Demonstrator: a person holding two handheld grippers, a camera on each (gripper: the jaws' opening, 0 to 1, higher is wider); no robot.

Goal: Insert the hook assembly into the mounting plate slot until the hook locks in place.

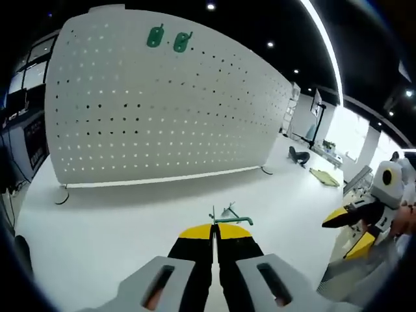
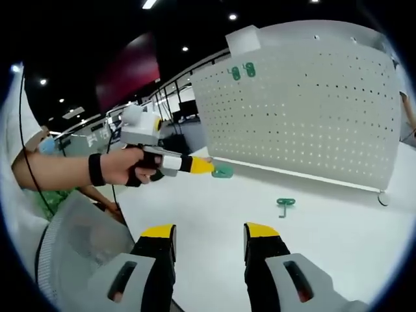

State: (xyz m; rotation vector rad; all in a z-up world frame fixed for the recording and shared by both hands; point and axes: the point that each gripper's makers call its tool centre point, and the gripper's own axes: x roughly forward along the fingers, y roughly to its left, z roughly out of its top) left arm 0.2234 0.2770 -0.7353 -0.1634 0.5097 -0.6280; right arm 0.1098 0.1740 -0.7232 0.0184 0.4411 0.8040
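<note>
A white pegboard stands upright on the white table, with two green hooks mounted near its top. My left gripper is shut on a green hook assembly that sticks out just past its yellow tips, well short of the board. In the right gripper view, the left gripper, held in a person's hand, carries the green hook assembly in the air. My right gripper stands open with nothing between its jaws. A second green hook lies on the table ahead of it, before the pegboard.
A grey mesh chair back sits at the lower left of the right gripper view. The right gripper comes in at the right edge of the left gripper view. Far objects lie on the table beyond the board's right end.
</note>
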